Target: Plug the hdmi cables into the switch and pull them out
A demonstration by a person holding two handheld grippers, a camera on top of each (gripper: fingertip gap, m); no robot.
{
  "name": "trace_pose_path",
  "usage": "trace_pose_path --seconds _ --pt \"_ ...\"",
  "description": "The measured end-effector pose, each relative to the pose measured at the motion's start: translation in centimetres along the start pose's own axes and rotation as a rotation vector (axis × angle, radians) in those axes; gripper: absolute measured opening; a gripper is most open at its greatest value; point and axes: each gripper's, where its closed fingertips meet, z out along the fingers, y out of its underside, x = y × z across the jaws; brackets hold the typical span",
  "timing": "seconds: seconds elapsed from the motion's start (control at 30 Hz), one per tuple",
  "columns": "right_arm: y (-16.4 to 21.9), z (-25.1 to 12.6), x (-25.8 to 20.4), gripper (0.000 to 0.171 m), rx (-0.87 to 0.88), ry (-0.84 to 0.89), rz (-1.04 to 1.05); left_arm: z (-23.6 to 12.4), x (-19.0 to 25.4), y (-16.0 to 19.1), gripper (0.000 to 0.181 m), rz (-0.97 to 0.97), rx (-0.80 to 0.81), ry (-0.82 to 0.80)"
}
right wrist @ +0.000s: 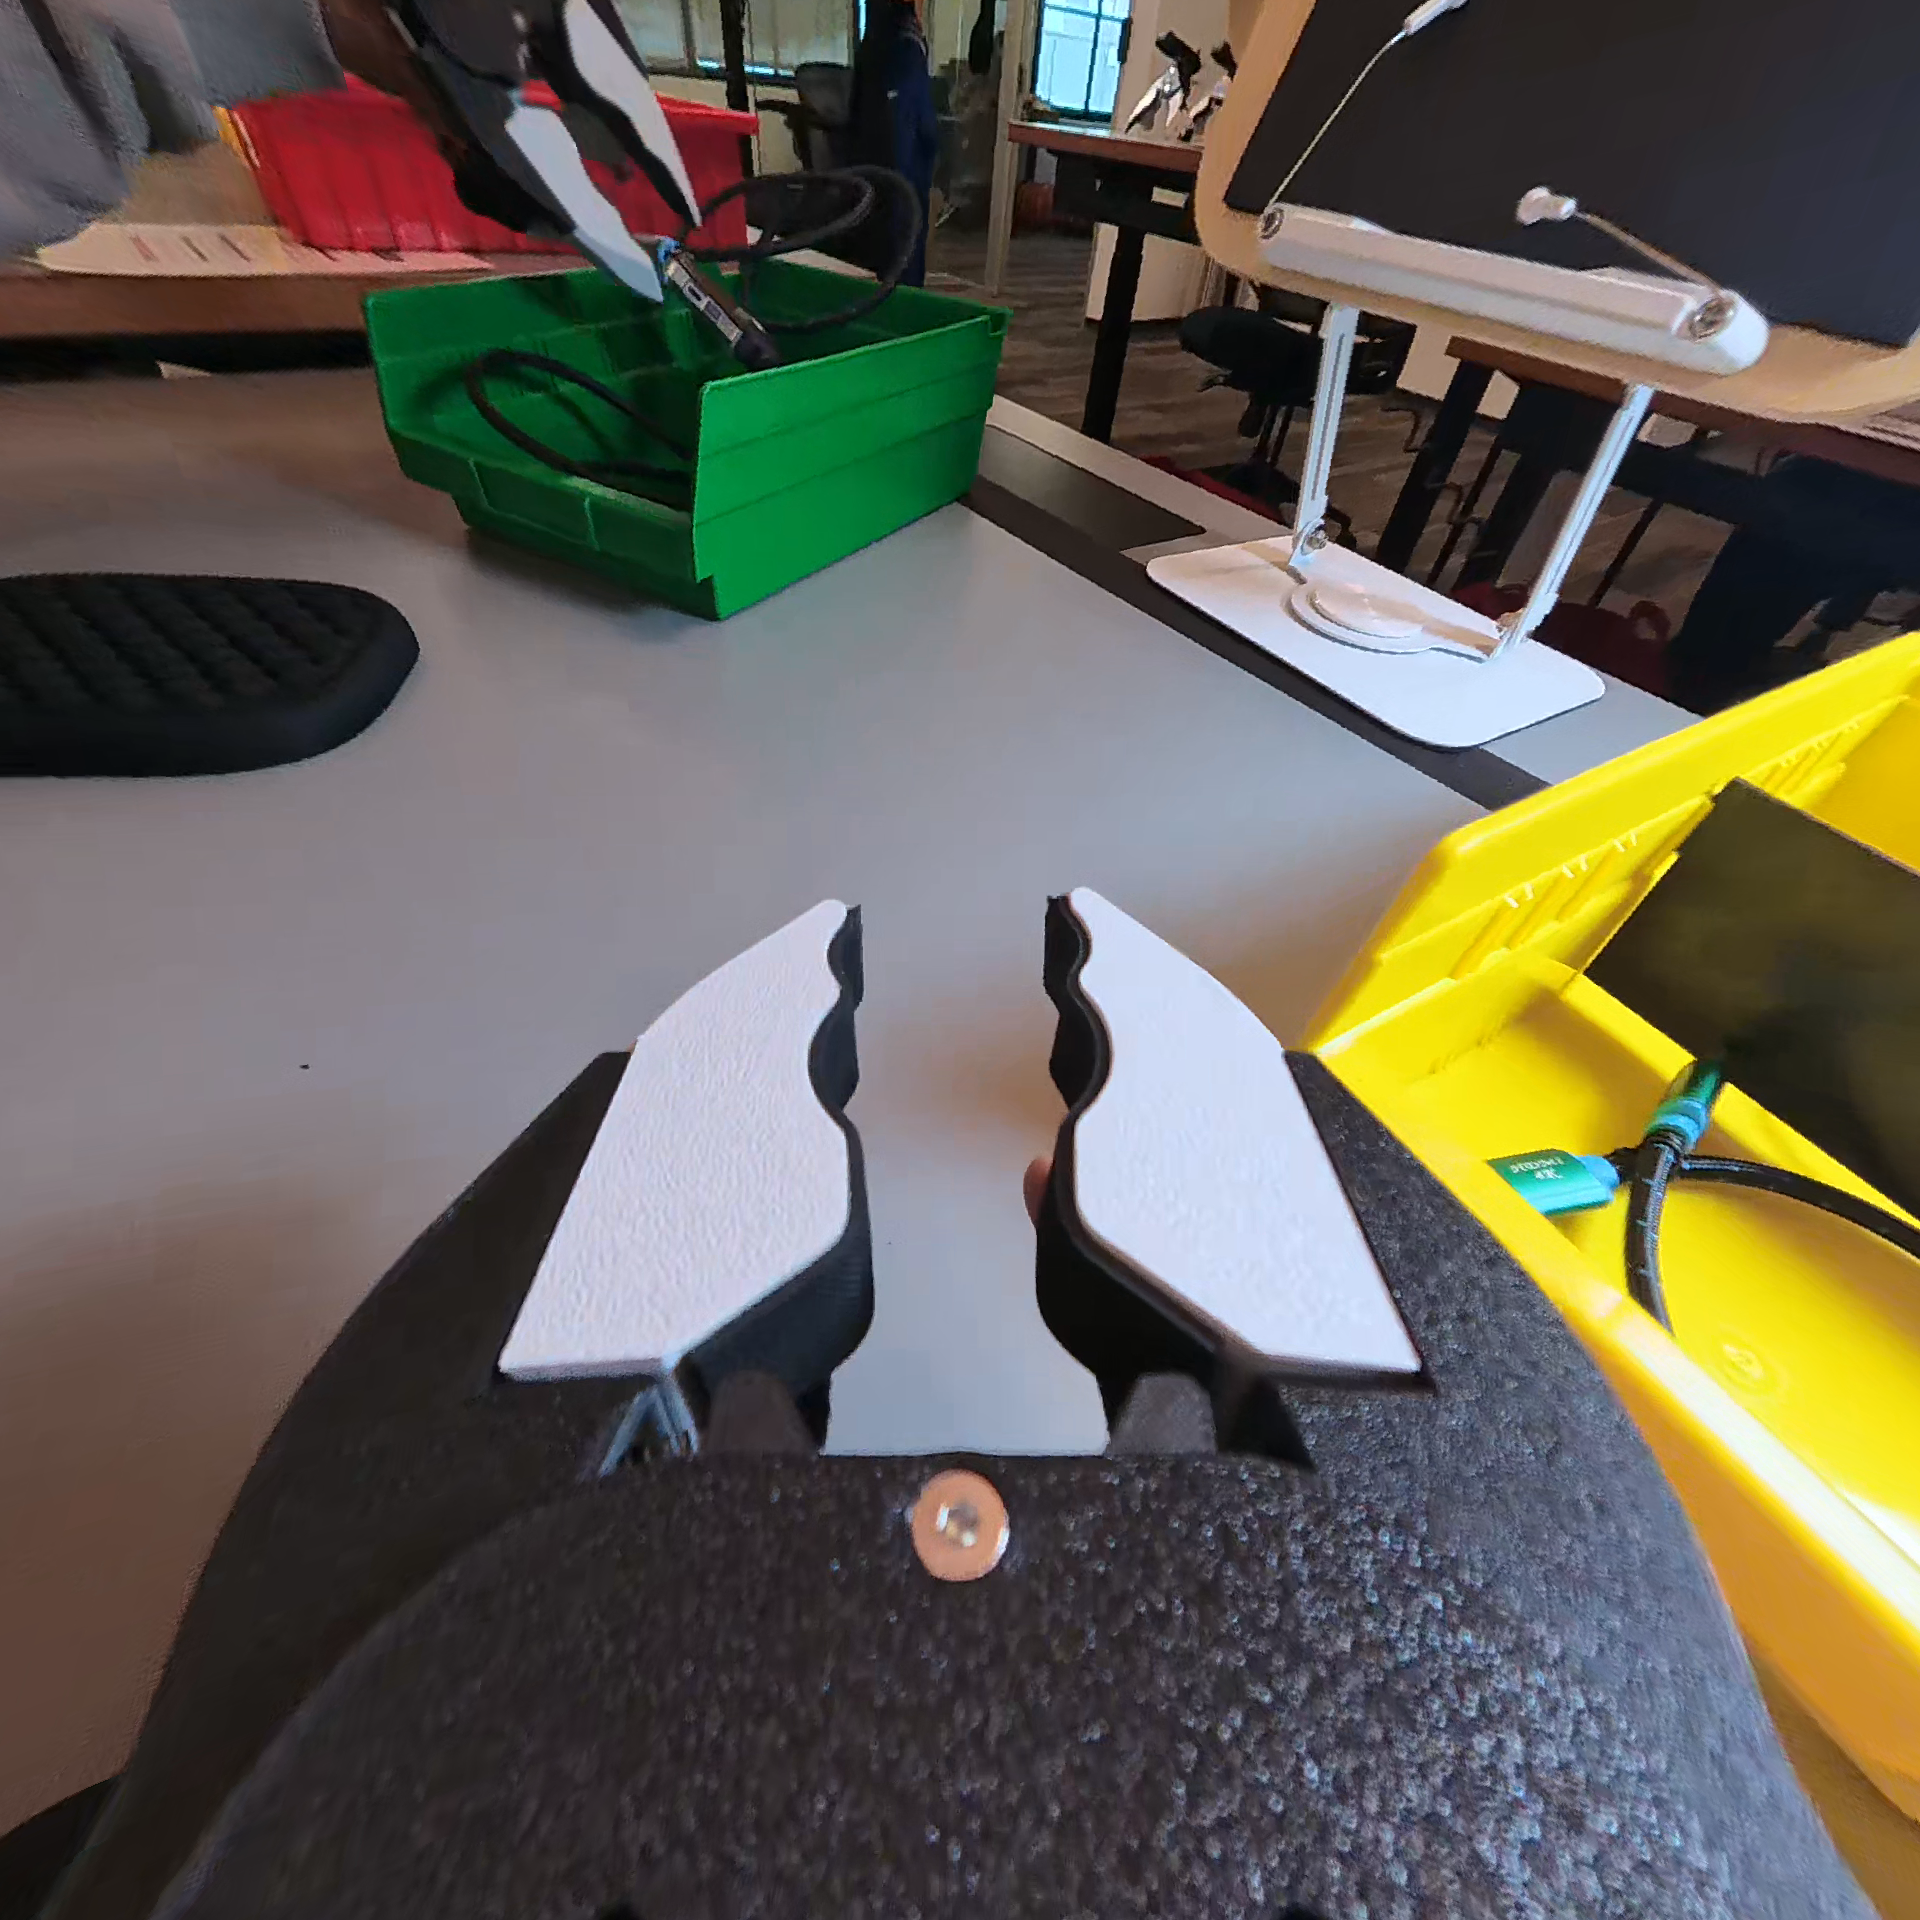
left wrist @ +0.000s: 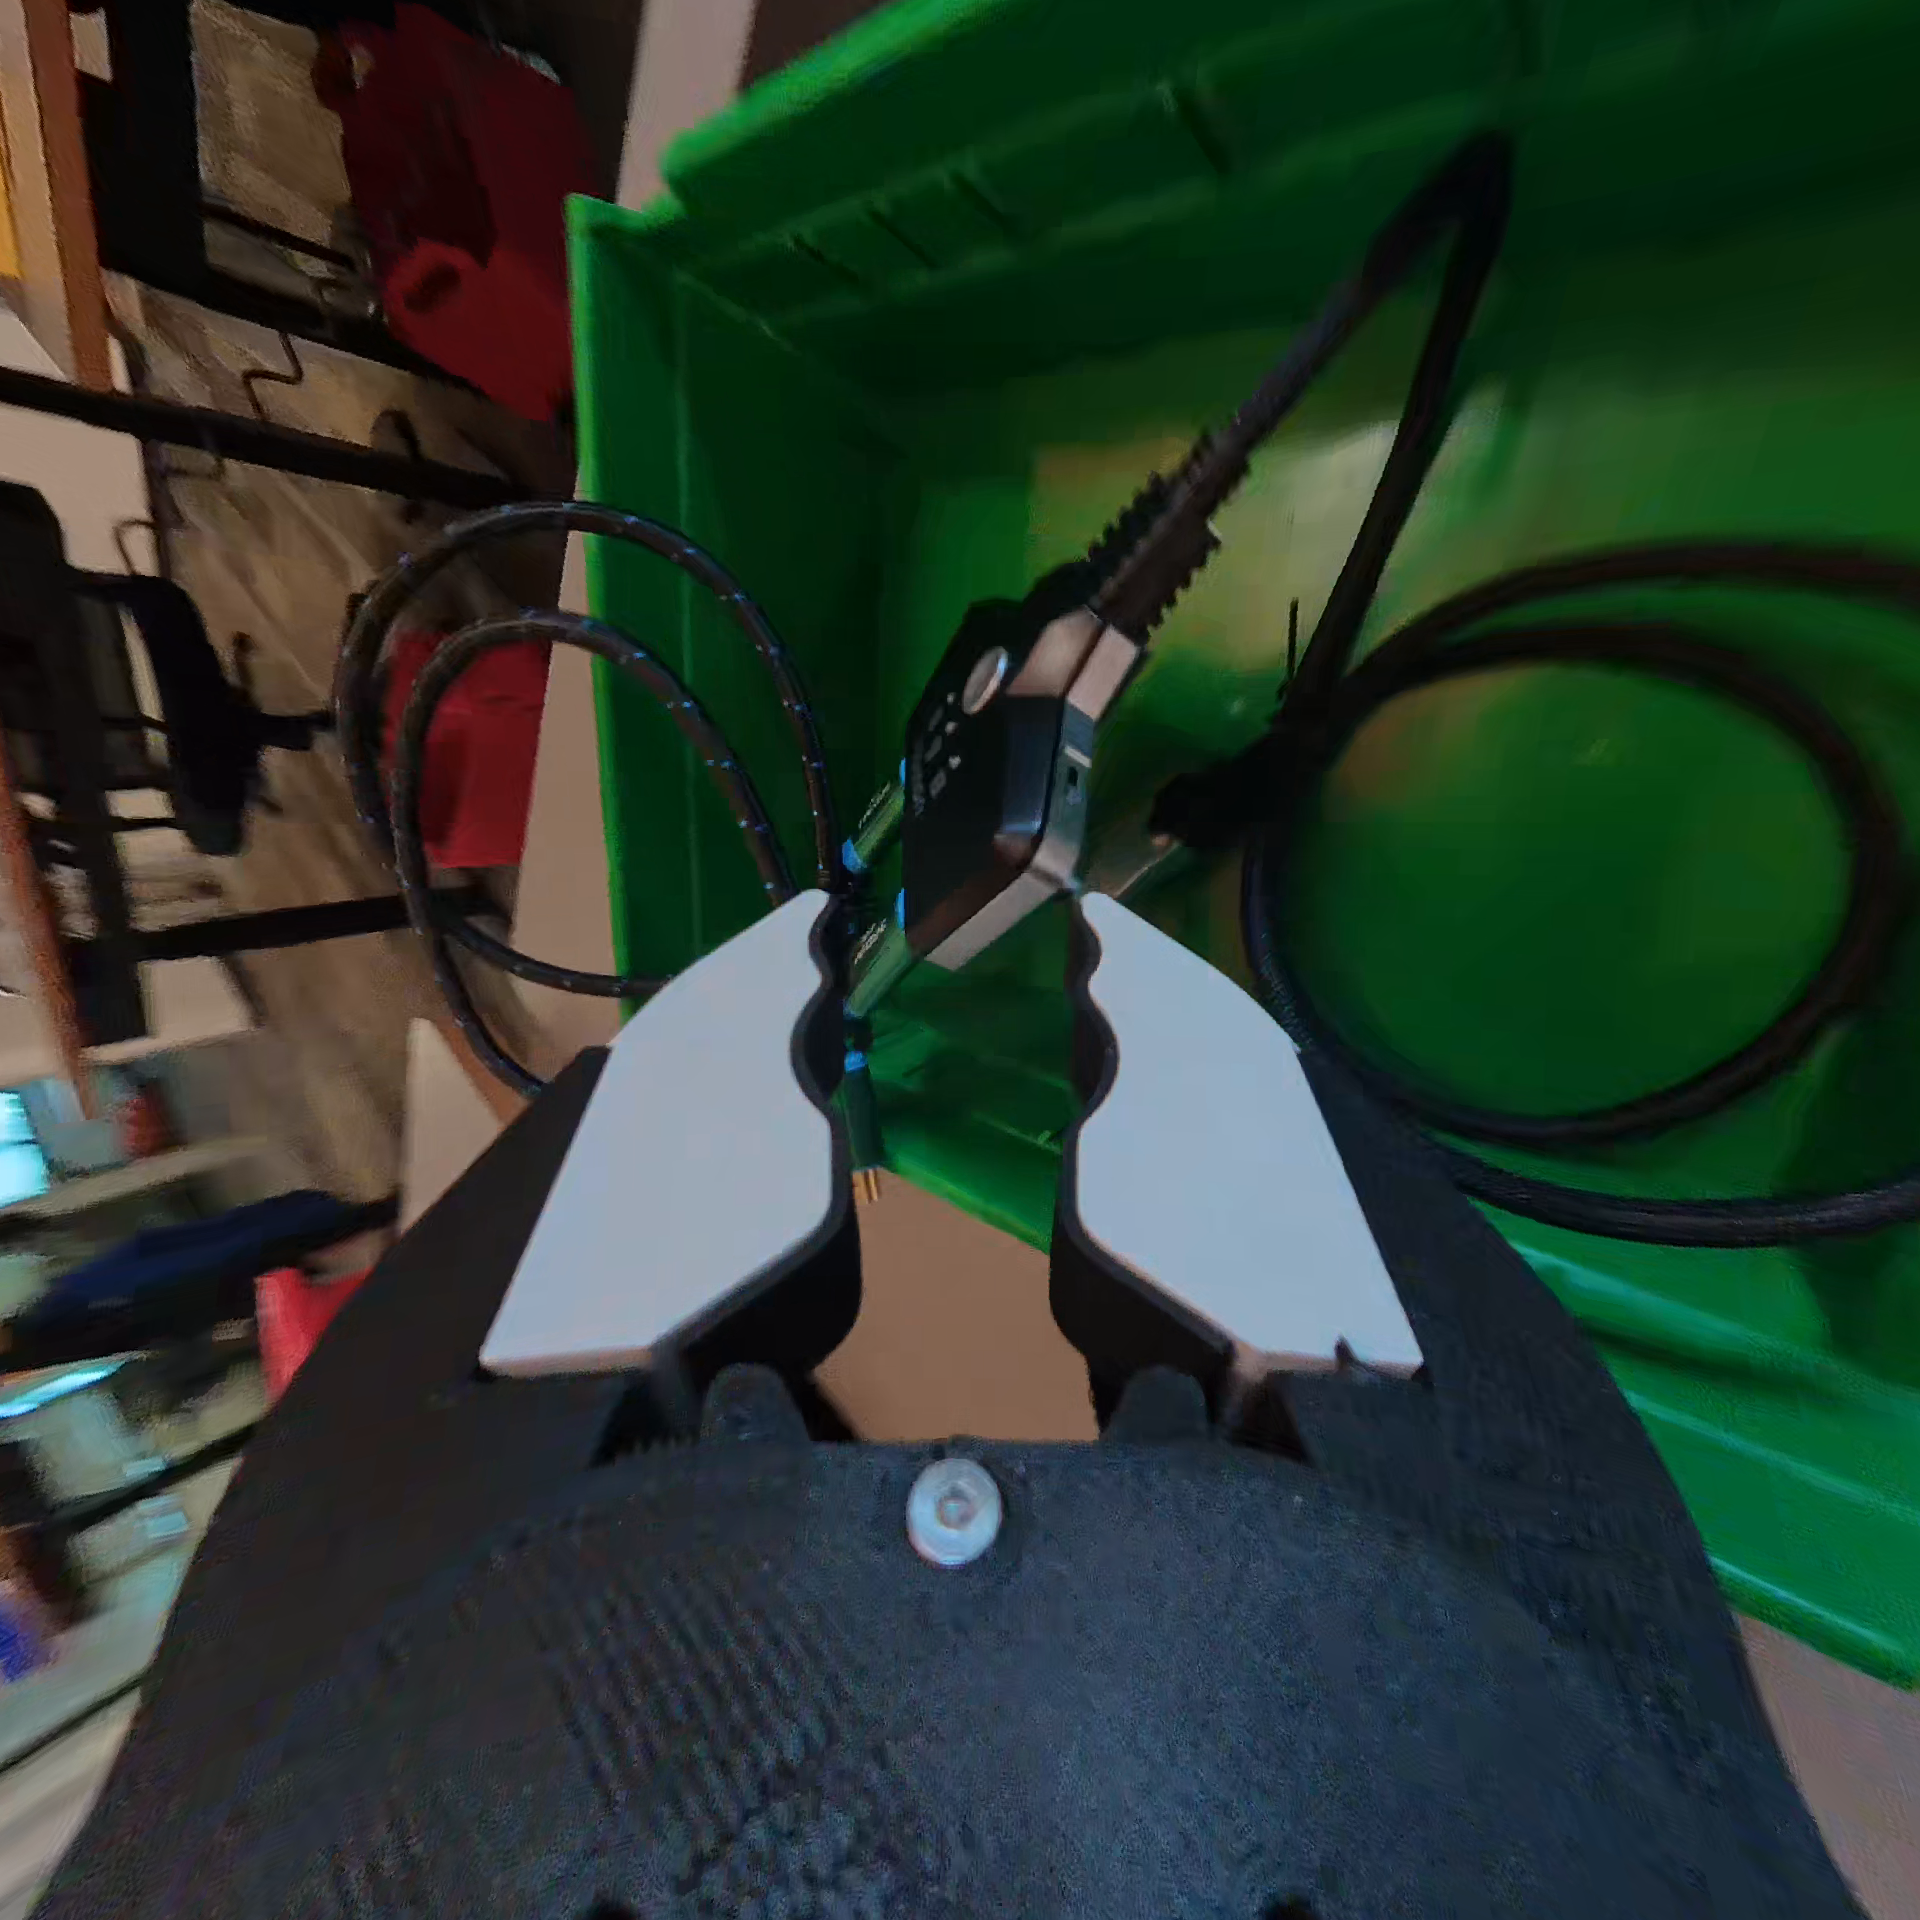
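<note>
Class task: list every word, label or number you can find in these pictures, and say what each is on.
Teal plug in the yellow bin: short print, not copied here.
The switch: small marks, blurred.
Plug at the switch: print, blurred.
Far paper: too blurred.

The left gripper, black-bodied with white plates on its two fingers, was raised in the air and tilted steeply, its tips pointing downward as seen from the right wrist view. Its jaws stood parted, with only the tips close against what lay between them; whether they clamped it could not be told. The right gripper, of the same build, was held low and level, its jaws apart with nothing between them.
</note>
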Motion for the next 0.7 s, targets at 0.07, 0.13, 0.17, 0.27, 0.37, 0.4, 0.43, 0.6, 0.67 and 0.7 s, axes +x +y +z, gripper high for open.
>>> trace_pose_path --seconds 0.07,0.13,0.17,0.27,0.37,0.4,0.43,0.6,0.67,0.7 --pt "0.3 0.2 -0.3 0.033 -0.010 -0.014 0.001 1.5 0.5 0.3 0.039 0.125 -0.043 -0.044" --pt "0.5 0.3 -0.6 0.032 -0.019 -0.026 -0.001 2.7 -0.1 0.4 0.028 0.209 -0.070 -0.142" --pt "0.7 0.3 -0.7 0.032 -0.024 -0.027 -0.008 2.8 -0.3 0.2 0.026 0.242 -0.057 -0.182" --pt "1.0 0.2 -0.9 0.032 -0.043 -0.017 -0.042 1.7 -1.1 -0.6 0.026 0.228 0.005 -0.222" --pt "0.7 0.3 -1.0 0.032 -0.044 -0.015 -0.056 -1.7 -2.5 -1.6 0.025 0.244 0.071 -0.299" --pt "0.4 0.5 -1.1 0.032 -0.037 -0.019 -0.050 -3.2 -2.9 -2.1 0.025 0.248 0.093 -0.323" --pt "0.0 0.6 -1.1 0.032 -0.029 -0.023 -0.043 -4.8 -3.2 -2.5 0.024 0.237 0.120 -0.332" --pt "-3.3 1.8 -2.8 0.032 0.011 -0.054 -0.106 -12.3 -3.9 -6.0 0.022 0.100 0.328 -0.310" --pt "-5.5 2.0 -3.7 0.032 0.045 -0.056 -0.159 -14.6 -3.6 -7.7 0.021 0.064 0.402 -0.287" --pt "-6.8 2.0 -4.1 0.032 0.069 -0.058 -0.183 -15.7 -3.2 -8.8 0.021 0.048 0.452 -0.269"
